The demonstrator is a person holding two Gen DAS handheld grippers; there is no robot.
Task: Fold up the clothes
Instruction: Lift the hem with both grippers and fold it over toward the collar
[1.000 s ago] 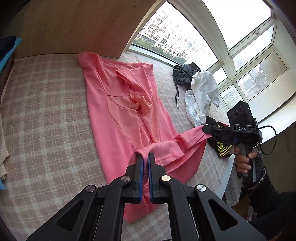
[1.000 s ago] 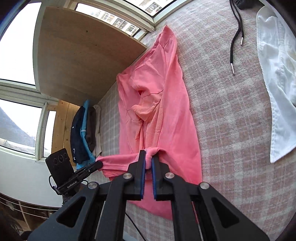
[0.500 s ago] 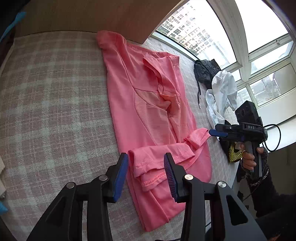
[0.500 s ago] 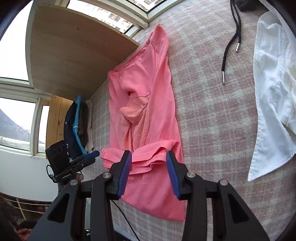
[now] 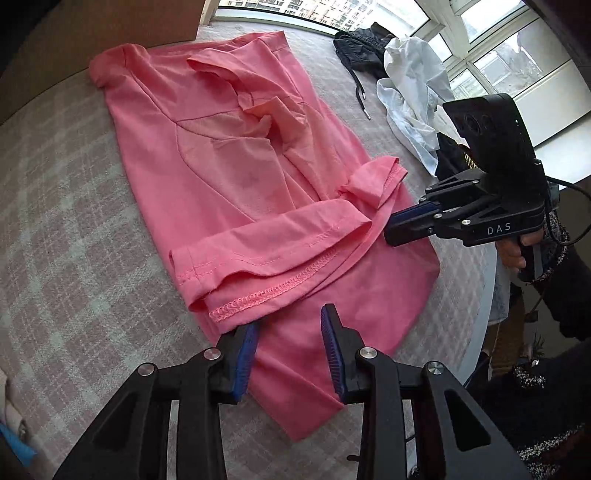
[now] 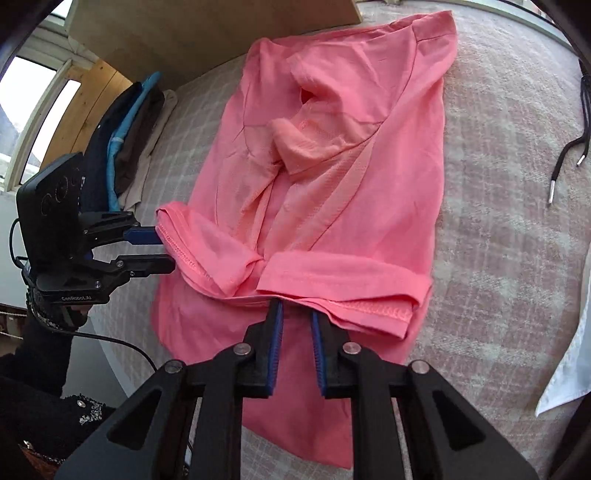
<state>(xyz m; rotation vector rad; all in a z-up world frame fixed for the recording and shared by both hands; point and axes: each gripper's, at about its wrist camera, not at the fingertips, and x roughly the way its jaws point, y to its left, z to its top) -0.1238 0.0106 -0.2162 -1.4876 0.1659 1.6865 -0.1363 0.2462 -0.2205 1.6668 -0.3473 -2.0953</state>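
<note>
**Pink shirt lies partly folded, both grippers let go**

Pink shirt [image 5: 221, 177] lies spread on a checked pink-and-white cover [image 5: 74, 229], its hem end turned back over the body in a loose, rumpled band with the stitched seam showing. The collar end points away toward a wooden board [image 6: 207, 33] and the windows.

Left gripper [image 5: 290, 350] hangs just over the near edge of the folded hem. Its jaws have just been closing a little after letting go, and they stand a moderate way apart with only flat cloth below them; the blue pads press on nothing. In the right wrist view the same gripper [image 6: 159, 251] sits at the left edge of the shirt, one fingertip close to or touching the seam there. The small lettering on its body appears to read "GenRobot.AI".

Right gripper [image 6: 297, 343] points down at the fold's near edge. Its jaws have just been closing too and leave a narrow gap, empty of cloth. From the left wrist view, this gripper [image 5: 399, 225] hovers beside the rumpled right corner of the fold, and white letters "DAS" show on its black body. A hand [image 5: 517, 247] in a dark, speckled sleeve holds its grip.

Farther off lie a white garment [image 5: 410, 92], a black garment with drawcords [image 5: 364, 48], and a stack of dark and blue clothes [image 6: 122, 147] by the wood.
</note>
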